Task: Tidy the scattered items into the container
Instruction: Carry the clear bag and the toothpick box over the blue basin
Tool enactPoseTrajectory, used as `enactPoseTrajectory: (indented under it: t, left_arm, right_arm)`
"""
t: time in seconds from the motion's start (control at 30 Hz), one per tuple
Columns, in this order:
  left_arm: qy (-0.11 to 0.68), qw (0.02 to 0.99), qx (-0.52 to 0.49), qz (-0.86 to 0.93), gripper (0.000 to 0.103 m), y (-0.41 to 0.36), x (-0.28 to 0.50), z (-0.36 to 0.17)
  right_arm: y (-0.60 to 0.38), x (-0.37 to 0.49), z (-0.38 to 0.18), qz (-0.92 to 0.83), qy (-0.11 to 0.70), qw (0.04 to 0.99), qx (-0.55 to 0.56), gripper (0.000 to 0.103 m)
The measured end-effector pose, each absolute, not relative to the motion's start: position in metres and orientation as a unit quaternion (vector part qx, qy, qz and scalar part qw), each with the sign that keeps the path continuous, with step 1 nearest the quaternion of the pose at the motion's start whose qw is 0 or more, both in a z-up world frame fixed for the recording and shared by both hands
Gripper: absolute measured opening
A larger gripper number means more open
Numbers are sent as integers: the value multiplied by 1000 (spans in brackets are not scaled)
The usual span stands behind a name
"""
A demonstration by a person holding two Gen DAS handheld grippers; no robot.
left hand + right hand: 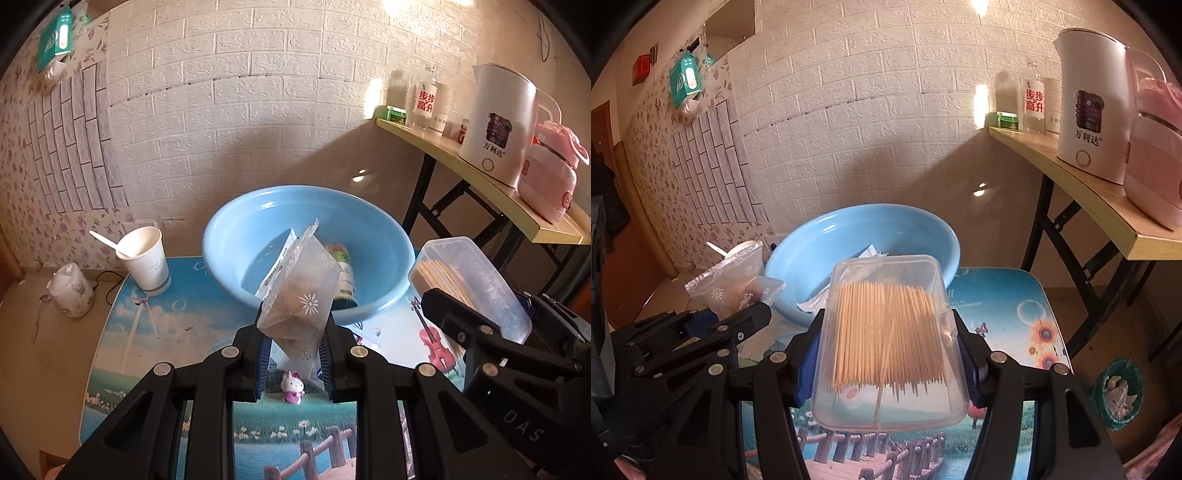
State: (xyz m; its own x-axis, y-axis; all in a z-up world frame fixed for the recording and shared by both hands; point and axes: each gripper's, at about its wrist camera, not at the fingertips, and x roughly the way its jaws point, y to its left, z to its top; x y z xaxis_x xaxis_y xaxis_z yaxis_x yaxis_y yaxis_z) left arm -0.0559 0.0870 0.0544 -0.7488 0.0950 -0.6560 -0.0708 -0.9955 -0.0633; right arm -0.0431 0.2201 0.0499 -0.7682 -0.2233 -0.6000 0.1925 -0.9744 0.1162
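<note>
A light blue basin [258, 221] stands at the far side of the small picture-printed table [192, 317]; it also shows in the right wrist view [886, 229]. Inside it lie a white sachet [277, 266] and a small green-labelled jar [343, 273]. My left gripper [293, 354] is shut on a clear flower-printed snack bag [299, 295], held above the table just short of the basin's near rim. My right gripper [886, 365] is shut on a clear plastic box of toothpicks [886, 332], held above the table in front of the basin. A small pink cat figurine [291, 386] stands on the table under the left gripper.
A paper cup [146, 258] with a white spoon stands left of the basin. A side table [1089, 199] at right carries a white kettle [1089, 107], a pink appliance and bottles. A white jar [70, 291] sits on the floor at left, a bin [1119, 395] at right.
</note>
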Motion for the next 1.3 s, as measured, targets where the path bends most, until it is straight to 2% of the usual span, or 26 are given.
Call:
enactPoseTrajectory:
  t: [0.83, 1.3]
  left_arm:
    - [-22, 47, -359, 932, 21, 81, -111, 48]
    - [-13, 30, -379, 925, 21, 79, -151, 28]
  right_arm:
    - [202, -99, 35, -933, -25, 107, 342, 62]
    - [200, -150, 20, -927, -36, 104, 359, 62]
